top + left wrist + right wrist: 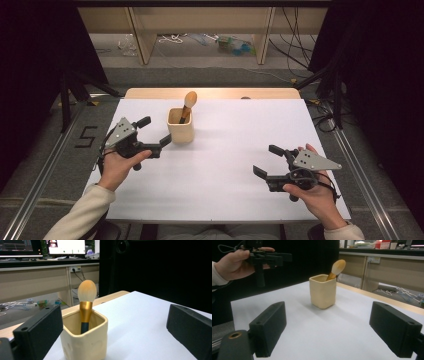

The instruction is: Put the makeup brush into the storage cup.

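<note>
A brush (pixel 189 103) stood in the cup (pixel 180 131), leaning on its rim. The left gripper (pixel 156 131) was spread wide just beside the cup, likely ready to reach in. The right gripper (pixel 268 160) waited well away from the cup, spread wide and holding nothing.

The cup (pixel 85 340) looked like matt cream ceramic, slightly dimpled. Inside it, the brush (pixel 86 302) had soft bristles above a glossy gold metal ferrule.

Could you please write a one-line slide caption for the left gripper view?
Left gripper's open jaws frame a cream square cup holding an upright makeup brush on the white table.
</note>
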Tool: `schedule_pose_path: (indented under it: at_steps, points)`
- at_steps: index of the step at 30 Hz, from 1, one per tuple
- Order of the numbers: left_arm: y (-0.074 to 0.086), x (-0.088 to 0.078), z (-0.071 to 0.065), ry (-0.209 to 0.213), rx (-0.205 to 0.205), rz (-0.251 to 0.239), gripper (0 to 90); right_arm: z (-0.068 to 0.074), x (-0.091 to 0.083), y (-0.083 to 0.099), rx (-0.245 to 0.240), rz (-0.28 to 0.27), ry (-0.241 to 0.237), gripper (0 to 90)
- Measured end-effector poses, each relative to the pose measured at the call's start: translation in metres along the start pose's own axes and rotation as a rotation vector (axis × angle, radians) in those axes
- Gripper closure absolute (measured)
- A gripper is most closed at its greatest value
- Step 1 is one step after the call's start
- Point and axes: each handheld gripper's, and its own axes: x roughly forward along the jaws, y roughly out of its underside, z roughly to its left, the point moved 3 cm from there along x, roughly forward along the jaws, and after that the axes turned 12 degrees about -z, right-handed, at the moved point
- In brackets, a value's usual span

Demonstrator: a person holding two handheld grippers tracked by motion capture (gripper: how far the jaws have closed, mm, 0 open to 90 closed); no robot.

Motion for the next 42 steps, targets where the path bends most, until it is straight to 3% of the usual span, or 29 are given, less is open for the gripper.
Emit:
schedule_pose_path:
  at_steps: [2, 4, 6, 10, 18, 24, 32, 35, 42]
  points:
    - [0.001, -0.009, -0.002, 0.003, -0.031, -0.010, 0.0, 0.002, 0.001, 0.000, 0.015, -0.001, -0.008, 15.0]
    - [0.001, -0.018, -0.002, 0.006, -0.012, -0.007, 0.0, 0.001, 0.001, 0.000, -0.003, -0.007, 0.002, 15.1]
    - [0.002, -0.026, -0.003, -0.001, -0.017, -0.007, 0.0, 0.002, 0.001, 0.001, 0.010, 0.010, 0.005, 15.1]
    - [0.001, -0.038, -0.008, 0.010, 0.009, -0.007, 0.0, 0.003, 0.002, 0.002, 0.012, 0.021, 0.000, 15.1]
    - [0.005, -0.054, -0.020, 0.027, 0.008, -0.001, 0.0, 0.000, 0.003, 0.002, -0.001, -0.001, 0.001, 15.1]
    - [0.008, -0.060, -0.026, 0.029, 0.000, 0.009, 0.2, 0.001, 0.002, 0.003, -0.003, 0.000, 0.001, 15.1]
    - [0.009, -0.064, -0.029, 0.033, 0.020, 0.013, 0.0, 0.000, 0.002, 0.004, -0.007, 0.008, 0.009, 15.1]
    - [0.010, -0.065, -0.031, 0.038, 0.025, 0.014, 0.0, 0.002, 0.001, 0.004, 0.012, 0.020, 0.013, 15.0]
    - [0.011, -0.066, -0.030, 0.033, 0.035, 0.033, 0.0, 0.000, 0.002, 0.005, -0.005, 0.011, 0.012, 15.0]
